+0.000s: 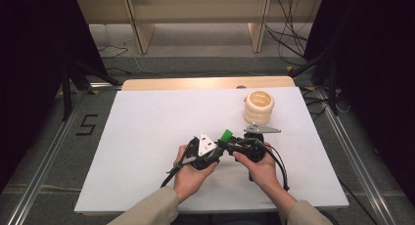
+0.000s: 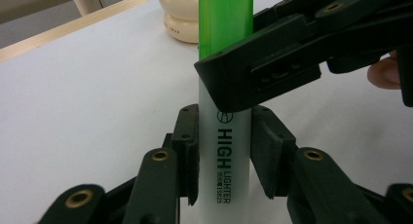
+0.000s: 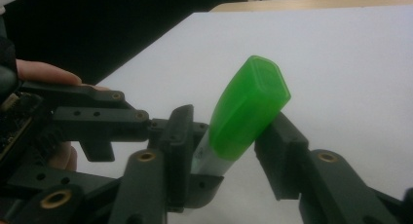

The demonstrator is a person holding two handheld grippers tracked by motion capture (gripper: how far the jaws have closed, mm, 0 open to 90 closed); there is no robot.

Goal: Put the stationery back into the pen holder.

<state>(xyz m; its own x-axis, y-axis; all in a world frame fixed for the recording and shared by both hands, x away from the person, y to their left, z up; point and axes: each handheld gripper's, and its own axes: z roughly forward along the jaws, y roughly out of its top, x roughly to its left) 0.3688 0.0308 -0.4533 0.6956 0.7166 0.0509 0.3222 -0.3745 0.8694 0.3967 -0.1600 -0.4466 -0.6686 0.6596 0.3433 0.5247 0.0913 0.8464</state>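
Observation:
A highlighter with a white body (image 2: 226, 185) and a green cap (image 2: 225, 19) is held just above the white sheet, near the front middle of the table (image 1: 226, 135). My left gripper (image 2: 224, 136) is shut on the white body, a pad pressing each side. My right gripper (image 3: 229, 136) comes from the opposite side and its pads close on the green cap (image 3: 248, 102). In the high view the left gripper (image 1: 215, 147) and the right gripper (image 1: 235, 144) meet tip to tip, each held in a hand.
A stack of cream rings (image 1: 259, 106) stands upright at the back right of the white sheet (image 1: 147, 132), beyond the grippers. The wooden table edge (image 1: 205, 83) runs along the far side. Cables trail from both grippers toward the person.

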